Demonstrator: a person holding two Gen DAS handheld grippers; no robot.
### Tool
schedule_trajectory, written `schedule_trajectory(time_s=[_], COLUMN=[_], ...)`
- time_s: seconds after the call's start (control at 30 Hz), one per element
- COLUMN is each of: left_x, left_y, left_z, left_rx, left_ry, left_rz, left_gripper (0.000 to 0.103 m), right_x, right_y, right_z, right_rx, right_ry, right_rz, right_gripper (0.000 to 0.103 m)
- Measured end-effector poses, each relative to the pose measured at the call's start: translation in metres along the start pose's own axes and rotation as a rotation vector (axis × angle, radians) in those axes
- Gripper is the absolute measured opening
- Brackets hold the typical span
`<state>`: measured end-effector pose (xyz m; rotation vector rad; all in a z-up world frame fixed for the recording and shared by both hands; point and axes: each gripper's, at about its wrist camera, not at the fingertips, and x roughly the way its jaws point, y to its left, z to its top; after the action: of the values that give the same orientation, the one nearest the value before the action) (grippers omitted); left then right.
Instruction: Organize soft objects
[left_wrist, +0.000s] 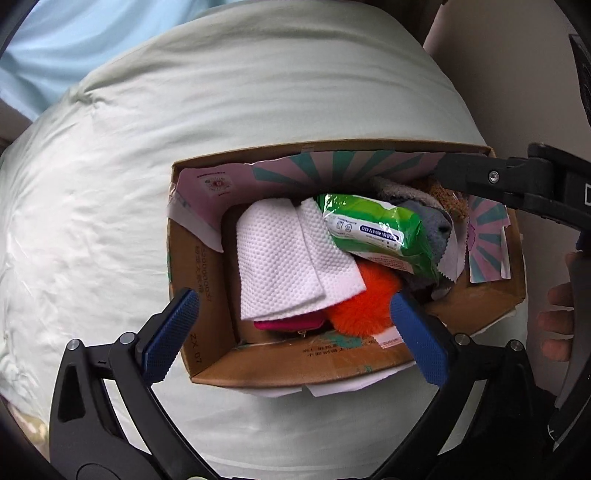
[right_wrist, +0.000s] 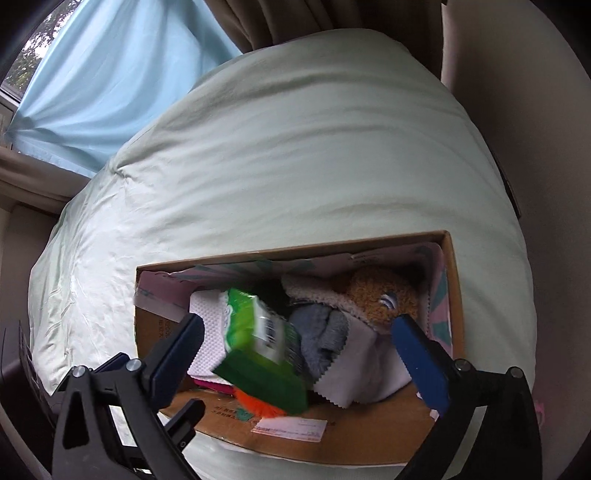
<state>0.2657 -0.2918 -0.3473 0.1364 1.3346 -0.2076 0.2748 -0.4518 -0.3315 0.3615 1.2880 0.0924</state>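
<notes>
An open cardboard box (left_wrist: 295, 369) (right_wrist: 369, 435) sits on a pale green bed. Inside lie folded white paper towels (left_wrist: 280, 254) (right_wrist: 207, 343), a green wipes pack (left_wrist: 373, 229) (right_wrist: 258, 350), an orange fluffy ball (left_wrist: 362, 302), a pink item (left_wrist: 291, 325), a grey cloth (right_wrist: 325, 332), a brown plush (right_wrist: 376, 295) and a white zigzag-edged cloth (right_wrist: 362, 373). My left gripper (left_wrist: 293, 301) hangs open over the paper towels and holds nothing. My right gripper (right_wrist: 299, 322) is open too. The wipes pack lies tilted and blurred between its pads, touching neither.
The bed cover (left_wrist: 110, 221) (right_wrist: 295, 147) spreads wide to the left of and behind the box. A light blue curtain (right_wrist: 110, 81) hangs at the far left. A person's hand (left_wrist: 557, 317) holds the right gripper's body at the box's right end.
</notes>
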Motion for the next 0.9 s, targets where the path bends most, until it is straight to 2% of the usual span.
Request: schedule_trajectory(time_s=[0.23,0.4,0.6,0.73,0.9], left_x=[-0.027,-0.061,-0.126,-0.179,-0.240], left_y=[0.001,0.008,0.027,0.042,0.070], left_z=[-0.006,-0.014,-0.025,-0.036,-0.055], left_rx=[0.005,-0.001,-0.021,-0.010,-0.020], left_ry=[-0.035,-0.077,-0.159,-0.245,-0.361], left_rz=[-0.011,-0.025,-0.039,-0.025,-0.011], left_gripper=[0.103,0.103,0.103,0.103,0.103], right_x=[-0.022,-0.050,-0.100,-0.134,-0.191], right_y=[0.004,0.020,0.049,0.072,0.109], right_z=[-0.008,-0.015,-0.030,-0.042,-0.063], right_rx=[0.005,-0.007,-0.036,-0.063,-0.115], right_ry=[-0.022,-0.048,-0.110,-0.137,-0.251], right_rz=[-0.006,-0.002,-0.023,-0.010,-0.039], right_gripper=[0.101,0.101,0.101,0.101,0.101])
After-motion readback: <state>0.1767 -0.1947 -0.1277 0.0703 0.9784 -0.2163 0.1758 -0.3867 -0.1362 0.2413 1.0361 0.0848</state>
